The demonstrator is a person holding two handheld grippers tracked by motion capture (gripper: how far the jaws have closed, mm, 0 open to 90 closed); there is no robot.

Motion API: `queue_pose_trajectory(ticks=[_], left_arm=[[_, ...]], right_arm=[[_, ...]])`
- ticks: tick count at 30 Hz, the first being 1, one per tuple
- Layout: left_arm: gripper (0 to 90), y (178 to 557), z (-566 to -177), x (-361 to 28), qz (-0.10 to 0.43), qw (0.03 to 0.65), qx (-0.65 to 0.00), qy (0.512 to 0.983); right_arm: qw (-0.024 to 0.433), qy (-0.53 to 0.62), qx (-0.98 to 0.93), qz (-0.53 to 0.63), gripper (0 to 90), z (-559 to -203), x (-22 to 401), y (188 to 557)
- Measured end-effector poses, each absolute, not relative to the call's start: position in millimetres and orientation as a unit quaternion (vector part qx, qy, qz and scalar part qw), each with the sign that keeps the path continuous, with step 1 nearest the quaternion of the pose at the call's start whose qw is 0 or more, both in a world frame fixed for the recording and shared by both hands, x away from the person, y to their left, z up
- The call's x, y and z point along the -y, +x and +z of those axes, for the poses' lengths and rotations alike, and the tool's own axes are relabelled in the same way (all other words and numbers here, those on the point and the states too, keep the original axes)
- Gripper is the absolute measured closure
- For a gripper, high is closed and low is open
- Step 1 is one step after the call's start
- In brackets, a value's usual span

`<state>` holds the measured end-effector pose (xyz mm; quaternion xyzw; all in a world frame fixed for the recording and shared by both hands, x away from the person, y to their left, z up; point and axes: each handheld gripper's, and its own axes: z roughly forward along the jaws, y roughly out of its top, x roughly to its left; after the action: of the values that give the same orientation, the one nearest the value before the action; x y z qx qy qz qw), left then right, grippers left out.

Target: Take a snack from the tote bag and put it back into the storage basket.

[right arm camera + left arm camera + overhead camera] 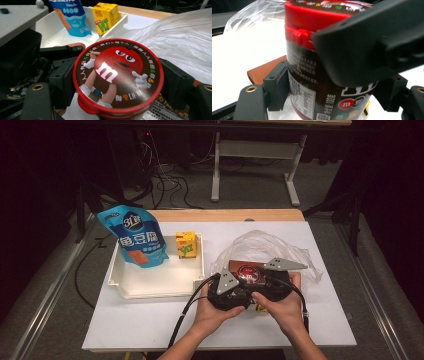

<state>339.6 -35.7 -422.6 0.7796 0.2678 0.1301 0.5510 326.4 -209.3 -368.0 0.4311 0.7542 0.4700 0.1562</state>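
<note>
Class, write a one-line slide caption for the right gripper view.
Red-lidded candy jar between the right gripper jaws, beside a clear plastic bag, white tray behind.

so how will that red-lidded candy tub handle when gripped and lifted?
The candy tub looks like rigid plastic, so it should hold shape between the left tongs and right tongs. Its glossy round wall may slip or twist. The flip lid could pop if squeezed at its tab.
</note>
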Motion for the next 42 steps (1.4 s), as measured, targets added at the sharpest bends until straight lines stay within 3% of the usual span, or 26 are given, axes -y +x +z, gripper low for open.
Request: queue_pose_trajectory(ticks=[6,20,42], left_arm=[[25.7,347,-422,20,0.122,0.556,-0.290,0.769],[25.8,355,-410,-17,0.140,0.568,-0.313,0.748],[25.8,384,-400,-96,0.189,0.569,-0.381,0.704]], right_arm=[[0.158,0.423,-0.745,0.491,17.0,-362,215,323],[0.186,0.430,-0.708,0.529,18.3,-345,239,316],[0.196,0.476,-0.698,0.498,22.0,-375,266,328]])
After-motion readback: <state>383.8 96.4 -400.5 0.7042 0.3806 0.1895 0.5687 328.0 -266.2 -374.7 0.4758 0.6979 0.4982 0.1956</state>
